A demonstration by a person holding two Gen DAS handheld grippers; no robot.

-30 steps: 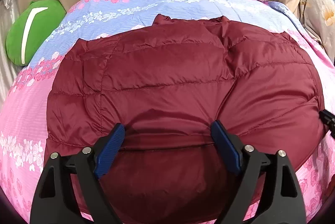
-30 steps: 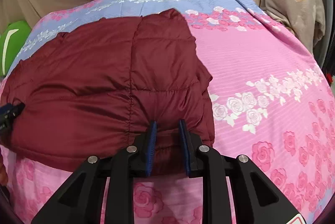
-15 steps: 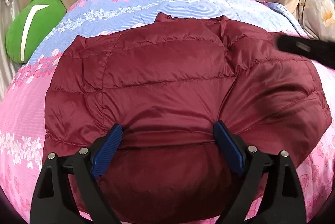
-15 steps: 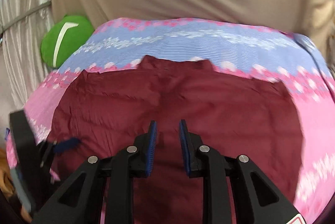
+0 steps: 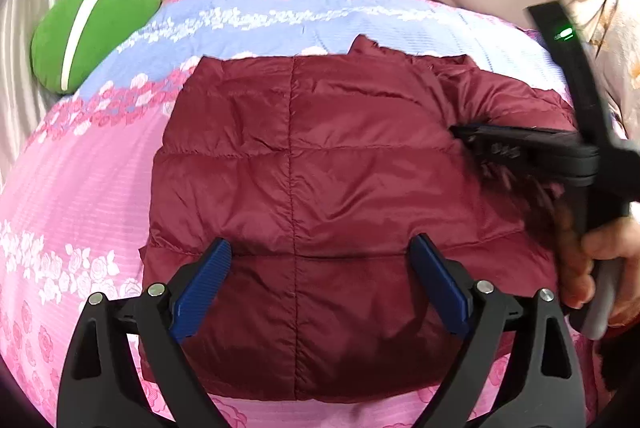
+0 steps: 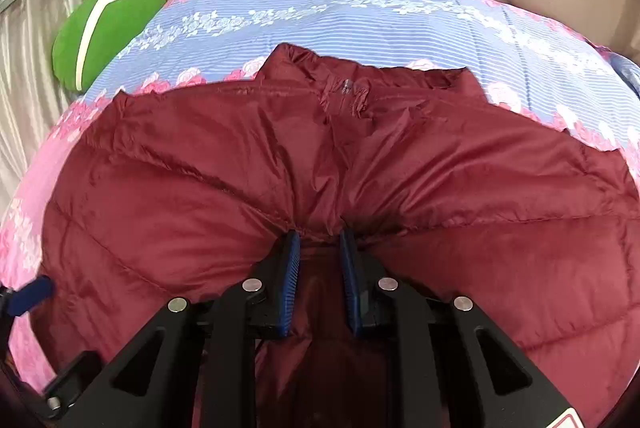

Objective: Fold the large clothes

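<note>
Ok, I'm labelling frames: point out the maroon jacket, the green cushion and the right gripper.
maroon jacket point(image 5: 340, 168): left wrist view, quilted middle panel.
green cushion point(image 5: 120, 12): left wrist view, upper green face.
right gripper point(image 6: 319, 240): right wrist view, between fingertips pinching jacket fabric.

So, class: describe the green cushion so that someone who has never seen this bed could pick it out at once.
Start at the bed's flowered pink-and-blue cover, where a dark red jacket lies. Look past the cover's far left corner: the cushion rests against the beige drape. It is the only bright green thing, marked with one bent white stripe.

Maroon quilted puffer jacket point(image 5: 320, 188), partly folded, collar at far edge, lying on floral bedspread point(image 5: 100, 188)
</note>
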